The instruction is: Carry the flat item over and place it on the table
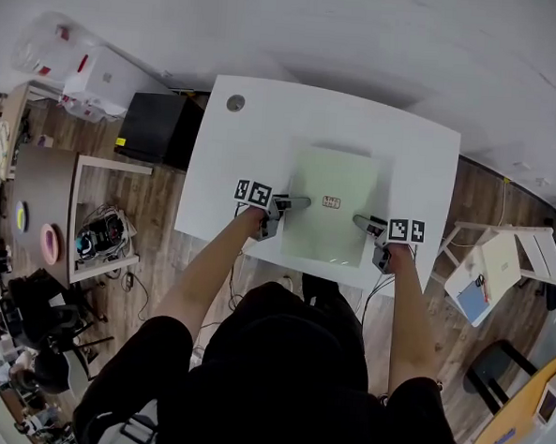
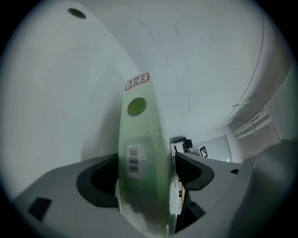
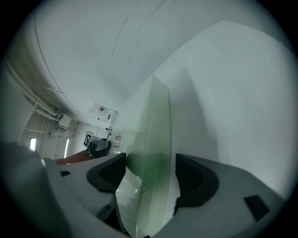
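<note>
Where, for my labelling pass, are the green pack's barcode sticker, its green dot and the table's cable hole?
barcode sticker (image 2: 133, 161), left gripper view, sticker's middle.
green dot (image 2: 137, 106), left gripper view, dot's centre.
cable hole (image 1: 235, 102), head view, cap's centre.

The flat item (image 1: 331, 206), a pale-green wrapped sheet with a label, is held level over the table (image 1: 233, 162)

Black short-sleeved shirt (image 1: 277, 385); both grey grippers (image 1: 296, 202) (image 1: 363, 221) carry black-and-white marker cubes (image 1: 253, 192) (image 1: 406, 231).
</note>
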`<state>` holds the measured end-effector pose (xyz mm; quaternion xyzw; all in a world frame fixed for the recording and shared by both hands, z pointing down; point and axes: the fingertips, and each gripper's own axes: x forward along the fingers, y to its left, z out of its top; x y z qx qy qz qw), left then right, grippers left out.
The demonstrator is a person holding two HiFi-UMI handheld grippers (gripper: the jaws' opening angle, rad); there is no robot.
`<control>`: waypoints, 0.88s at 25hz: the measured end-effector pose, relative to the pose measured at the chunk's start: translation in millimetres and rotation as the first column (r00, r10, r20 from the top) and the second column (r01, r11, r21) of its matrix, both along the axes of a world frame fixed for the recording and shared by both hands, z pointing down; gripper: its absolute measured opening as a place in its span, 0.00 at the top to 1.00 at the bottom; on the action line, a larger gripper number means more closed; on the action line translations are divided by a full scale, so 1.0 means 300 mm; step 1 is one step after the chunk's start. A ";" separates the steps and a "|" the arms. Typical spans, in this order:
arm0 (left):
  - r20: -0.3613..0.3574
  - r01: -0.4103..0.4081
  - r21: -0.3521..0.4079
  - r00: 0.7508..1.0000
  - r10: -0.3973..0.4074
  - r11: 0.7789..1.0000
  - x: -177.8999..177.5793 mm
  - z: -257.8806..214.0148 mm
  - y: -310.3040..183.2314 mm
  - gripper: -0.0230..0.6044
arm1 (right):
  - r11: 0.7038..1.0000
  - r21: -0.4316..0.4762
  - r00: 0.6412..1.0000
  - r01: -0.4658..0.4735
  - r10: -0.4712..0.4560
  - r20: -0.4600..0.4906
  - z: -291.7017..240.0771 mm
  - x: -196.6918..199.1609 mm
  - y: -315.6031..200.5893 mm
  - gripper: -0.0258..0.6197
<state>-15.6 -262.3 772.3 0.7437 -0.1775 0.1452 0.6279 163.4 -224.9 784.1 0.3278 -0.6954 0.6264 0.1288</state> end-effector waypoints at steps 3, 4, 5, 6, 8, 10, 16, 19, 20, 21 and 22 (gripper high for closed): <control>-0.005 0.015 -0.005 1.000 -0.015 1.000 -0.009 -0.004 -0.001 0.38 | 1.000 0.001 1.000 0.000 0.000 -0.005 0.003 0.006 -0.001 0.43; 0.004 0.009 0.001 1.000 -0.009 1.000 -0.016 -0.004 0.000 0.38 | 1.000 0.001 1.000 -0.002 0.002 -0.007 0.005 0.007 -0.001 0.43; 0.017 0.000 0.007 1.000 -0.001 1.000 -0.025 -0.003 0.002 0.38 | 1.000 0.000 1.000 -0.005 0.005 -0.010 0.008 0.008 0.001 0.43; 0.027 -0.006 0.011 1.000 0.005 1.000 -0.036 -0.002 0.004 0.38 | 1.000 -0.001 1.000 -0.007 0.007 -0.012 0.009 0.009 0.002 0.43; 0.028 -0.003 0.013 1.000 0.003 1.000 -0.050 -0.003 0.004 0.38 | 1.000 -0.001 1.000 -0.013 0.013 -0.013 0.008 0.013 0.002 0.43; 0.020 0.004 0.020 1.000 -0.004 1.000 -0.057 -0.010 0.000 0.38 | 1.000 0.005 1.000 -0.014 0.014 -0.009 0.007 0.015 -0.001 0.43; 0.002 0.079 0.105 0.997 -0.079 0.991 -0.077 -0.079 -0.015 0.38 | 0.998 0.053 0.999 0.031 -0.030 -0.031 -0.032 0.005 0.019 0.43; -0.022 0.112 0.196 0.994 -0.109 0.974 -0.067 -0.143 0.003 0.38 | 0.992 0.128 0.998 -0.015 0.023 -0.060 -0.089 0.032 0.011 0.43; -0.025 0.111 0.227 0.994 -0.108 0.968 -0.061 -0.155 0.020 0.38 | 0.987 0.162 0.997 -0.024 0.037 -0.073 -0.113 0.037 0.012 0.43; -0.026 0.112 0.254 0.994 -0.109 0.961 -0.055 -0.167 0.038 0.38 | 0.980 0.198 0.995 -0.030 0.048 -0.087 -0.138 0.039 0.014 0.43; -0.031 0.120 0.282 0.993 -0.116 0.952 -0.049 -0.188 0.053 0.38 | 0.971 0.235 0.993 -0.037 0.062 -0.102 -0.164 0.039 0.016 0.43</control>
